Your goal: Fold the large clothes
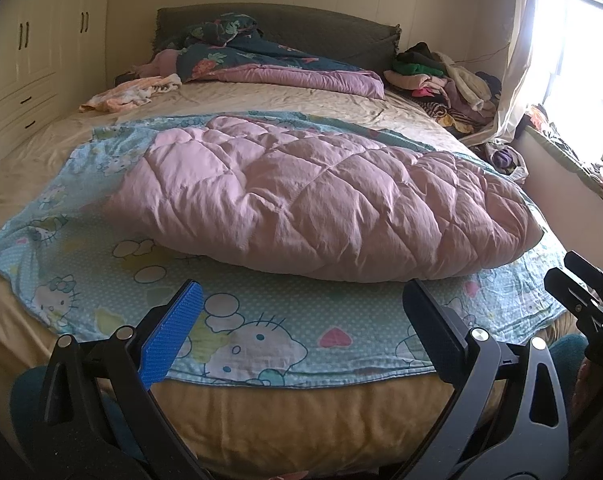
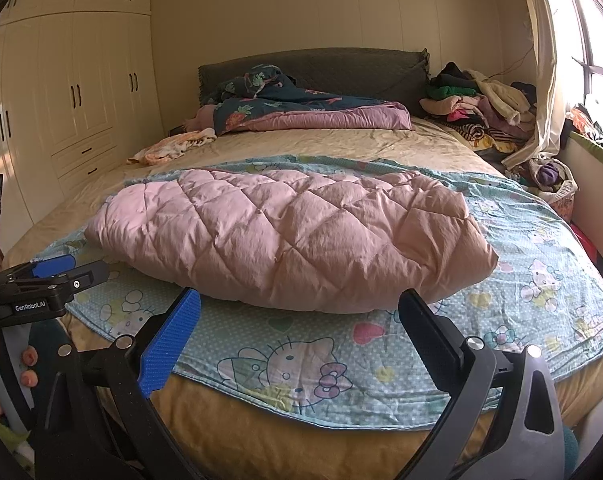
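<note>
1. Pink quilted comforter [image 1: 313, 200] lying folded in a thick bundle across the near part of the bed [image 1: 261, 432], on top of the blue cartoon-print sheet [image 1: 261, 336]. Probable reason: sheet spread flat as a working surface, bundle kept near for reach.
2. Sheet hanging slightly over the near mattress edge; near hem free and reachable. Judged the likely next item for folding, though not certain.
3. Left gripper [image 1: 301, 332] held above the near hem, jaws spread wide, nothing between them. Touching no cloth.
4. Right gripper [image 2: 297, 336] likewise spread wide and empty, hovering over the near hem, just short of the comforter's near edge. Placement of both suggests readiness to take hold at two points.
5. Each gripper visible at the margin of the other's view, so side by side, near one another.
6. Count: one pink comforter; one cartoon sheet; two grippers; one dark floral duvet [image 2: 285, 108] bunched at the far headboard; one small pale garment [image 2: 169, 146] far left; one heap of mixed clothes [image 2: 477, 108] far right, pieces too tangled to count.
7. Wardrobe [image 2: 77, 92] along the left wall, doors closed.
</note>
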